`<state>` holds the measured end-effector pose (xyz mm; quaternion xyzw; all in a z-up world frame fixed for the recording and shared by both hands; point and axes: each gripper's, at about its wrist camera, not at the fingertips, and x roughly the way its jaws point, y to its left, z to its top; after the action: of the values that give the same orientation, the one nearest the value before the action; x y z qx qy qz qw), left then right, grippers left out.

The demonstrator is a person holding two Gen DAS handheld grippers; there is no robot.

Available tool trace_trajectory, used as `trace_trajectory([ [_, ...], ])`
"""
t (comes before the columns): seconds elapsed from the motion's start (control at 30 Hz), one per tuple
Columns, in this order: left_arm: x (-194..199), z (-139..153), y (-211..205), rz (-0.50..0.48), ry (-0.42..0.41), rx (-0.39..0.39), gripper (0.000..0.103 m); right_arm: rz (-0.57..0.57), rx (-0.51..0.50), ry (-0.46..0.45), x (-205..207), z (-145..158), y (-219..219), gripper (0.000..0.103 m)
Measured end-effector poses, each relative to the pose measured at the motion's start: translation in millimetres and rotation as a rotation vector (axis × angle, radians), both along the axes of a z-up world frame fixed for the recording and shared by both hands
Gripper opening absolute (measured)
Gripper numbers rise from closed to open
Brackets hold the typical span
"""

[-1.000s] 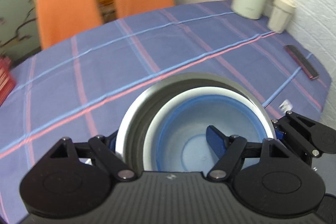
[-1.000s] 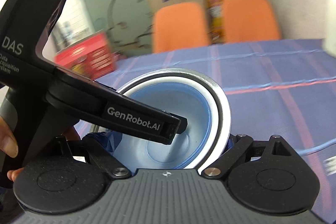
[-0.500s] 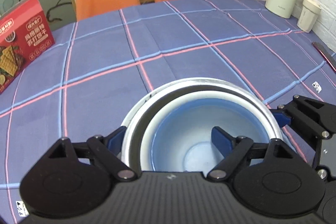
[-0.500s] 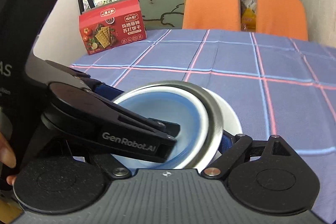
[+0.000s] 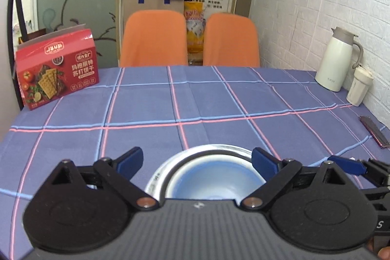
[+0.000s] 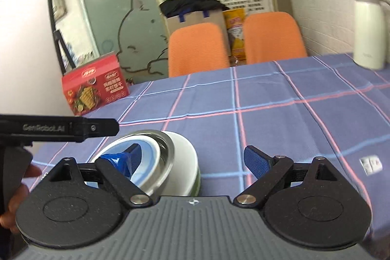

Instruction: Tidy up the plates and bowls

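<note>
Two tools, both spread and empty, now frame a finished stack on the desk [image 5: 219,99]. Seen from the left wrist, the left tool [image 5: 197,161] has its blue pads parted wide, one on either side of the steel bowl [image 5: 170,167], which sits just ahead of and below the tool body with the blue bowl [image 5: 214,177] nested inside it; half a second earlier one pad of this tool was down inside the blue bowl with the rim between the fingers, so the grip has been let go and the tool drawn back and up. A fingertip of the right tool shows at the right edge of this view. Seen from the right wrist, the right tool [image 6: 192,158] is likewise wide apart and grips nothing, with the stack low and to its left: the blue bowl inside the steel bowl, both resting in a white bowl [image 6: 185,162]. The left tool's black arm [image 6: 73,128] hangs level above the stack, where it earlier reached down into it. By the look of it the nesting step is done and both tools are free for whatever dishes remain, none of which appear in either view.
</note>
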<state>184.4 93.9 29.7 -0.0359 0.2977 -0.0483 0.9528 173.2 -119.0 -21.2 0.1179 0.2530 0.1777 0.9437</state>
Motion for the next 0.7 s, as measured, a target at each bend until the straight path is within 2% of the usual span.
trace_trajectory([
  [0.17, -38.0, -11.7, -28.4, 0.001, 0.0, -0.006, 0.094, -0.058, 0.034, -0.005, -33.2, -12.0, -20.0, 0.078],
  [0.3, -70.6, -29.4, -47.0, 0.029, -0.001, 0.043, 0.094, -0.118, 0.02, -0.022, -61.0, -22.9, -32.8, 0.079],
  [0.47, -104.6, -45.7, -65.1, 0.04, -0.004, 0.119, 0.094, -0.175, -0.008, 0.0, -84.1, -38.7, -43.3, 0.079],
  [0.7, -145.5, -55.4, -79.9, 0.005, -0.039, 0.143, 0.094, -0.195, -0.042, -0.01, -118.2, -48.1, -50.9, 0.079],
])
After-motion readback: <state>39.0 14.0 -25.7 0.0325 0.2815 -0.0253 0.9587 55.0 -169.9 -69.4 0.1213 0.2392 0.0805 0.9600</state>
